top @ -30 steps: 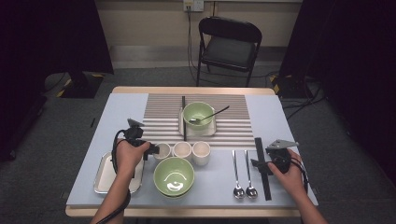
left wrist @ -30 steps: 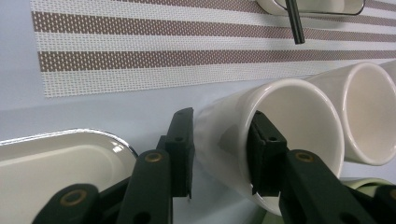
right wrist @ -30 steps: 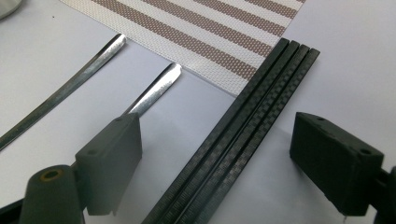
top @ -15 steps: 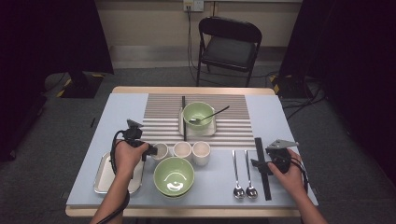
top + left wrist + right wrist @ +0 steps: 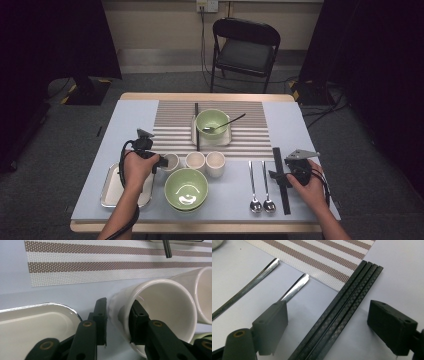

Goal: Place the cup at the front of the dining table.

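White ceramic sits between my left gripper (image 5: 117, 322)'s jaws: 1 jaw is inside the leftmost cup (image 5: 160, 315) and 1 outside its wall, pinching the rim, and the cup looks tilted. From the high view that cup (image 5: 171, 161) is at the left end of a row of 3 cups, with a green bowl (image 5: 186, 188) just beside it at 5 o'clock and a metal tray (image 5: 112, 187) at 8 o'clock under my left hand (image 5: 136, 167). My right gripper (image 5: 329, 327) is spread wide and holds nothing; its jaws straddle a bundle of black chopsticks (image 5: 339, 312) lying flat on the table (image 5: 402, 270). 2 spoons (image 5: 261, 185) lie at 9 o'clock from the chopsticks. At 12 o'clock on the striped placemat (image 5: 170, 120), a second green bowl (image 5: 212, 121) carries a spoon.
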`<state>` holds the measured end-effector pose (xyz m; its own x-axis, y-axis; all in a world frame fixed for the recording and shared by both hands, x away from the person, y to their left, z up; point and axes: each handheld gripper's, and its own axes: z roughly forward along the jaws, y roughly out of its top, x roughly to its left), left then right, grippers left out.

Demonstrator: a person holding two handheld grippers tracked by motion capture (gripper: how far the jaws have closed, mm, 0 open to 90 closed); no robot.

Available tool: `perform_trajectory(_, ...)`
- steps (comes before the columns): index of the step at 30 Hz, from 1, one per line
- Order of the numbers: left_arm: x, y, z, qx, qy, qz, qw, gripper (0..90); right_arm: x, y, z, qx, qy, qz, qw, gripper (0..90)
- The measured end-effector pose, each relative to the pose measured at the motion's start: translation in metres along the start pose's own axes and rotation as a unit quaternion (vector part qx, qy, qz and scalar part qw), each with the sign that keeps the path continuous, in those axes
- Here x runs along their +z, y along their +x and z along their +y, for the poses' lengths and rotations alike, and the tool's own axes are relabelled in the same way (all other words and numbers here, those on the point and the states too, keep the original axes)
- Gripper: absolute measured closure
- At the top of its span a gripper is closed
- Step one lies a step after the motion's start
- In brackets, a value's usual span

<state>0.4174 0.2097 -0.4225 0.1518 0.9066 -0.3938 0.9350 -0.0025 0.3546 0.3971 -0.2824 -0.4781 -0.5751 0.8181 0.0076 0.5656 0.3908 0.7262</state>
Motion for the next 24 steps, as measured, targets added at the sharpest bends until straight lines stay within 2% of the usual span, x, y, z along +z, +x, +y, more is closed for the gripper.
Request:
perform_trajectory(1,0.0003,0.0007,0.0000,0.007,0.003,0.004,1.0000,72.5,0.0000,0.0000,0.0000,0.000,0.000,0.000,1.0000,15.8)
perform_trajectory(5,0.0022,0.0013,-0.0010,0.010,0.008,0.001,0.9999,73.6,0.0000,0.0000,0.0000,0.000,0.000,0.000,1.0000,15.8)
perform_trajectory(19,0.0075,0.0026,-0.0051,0.013,0.011,0.003,0.9998,81.0,0.0000,0.0000,0.0000,0.000,0.000,0.000,1.0000,15.8)
perform_trajectory(21,0.0073,0.0029,-0.0060,0.007,0.011,0.009,0.9999,81.7,0.0000,-0.0001,0.0000,0.000,0.000,0.001,1.0000,15.7)
perform_trajectory(24,0.0070,0.0030,-0.0070,0.006,0.009,0.006,0.9999,81.8,0.0000,0.0000,0.0000,0.000,0.000,0.001,1.0000,15.7)
